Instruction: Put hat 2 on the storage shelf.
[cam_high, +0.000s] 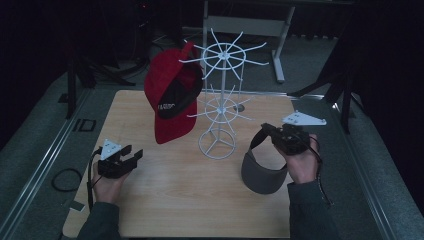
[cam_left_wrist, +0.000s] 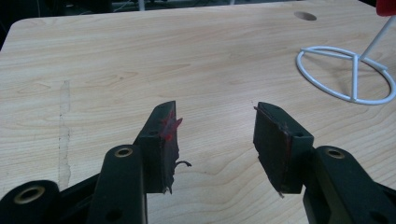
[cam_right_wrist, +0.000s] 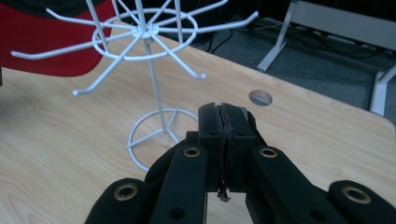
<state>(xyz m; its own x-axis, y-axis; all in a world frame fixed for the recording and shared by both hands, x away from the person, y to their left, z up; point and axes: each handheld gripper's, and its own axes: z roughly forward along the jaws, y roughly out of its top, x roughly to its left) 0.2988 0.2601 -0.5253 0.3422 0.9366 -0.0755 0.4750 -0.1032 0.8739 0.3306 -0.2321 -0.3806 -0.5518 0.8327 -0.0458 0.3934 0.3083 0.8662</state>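
**Grey visor held up beside the white wire rack**

The thing in hand is a grey visor: a broad, curved, dull grey brim with a dark band arching up from it, open at the crown. It hangs to the right of the white wire rack, near the rack's round base and clear of it, with the brim turned down toward the wooden table. The band leads up into the right gripper, which sits just right of the rack's lower ring of hooks. In the right gripper view the two black jaws are pressed together with a thin strip of dark fabric pinched in the seam between them, a frayed thread end hanging below; the rack's spoked hooks and ring base stand ahead of them.

The rack is a slim white post on a ring foot, carrying two tiers of radiating hooks. A red cap with a dark underside and small white lettering hangs on the rack's left side, from the upper tier, its brim pointing down.

The left gripper rests low over the table, well to the left of the rack and below the red cap. Its jaws stand wide apart with nothing between them; the left gripper view shows bare wood grain in the gap, red smears on the inner pads, and the rack's ring foot off at the upper right.
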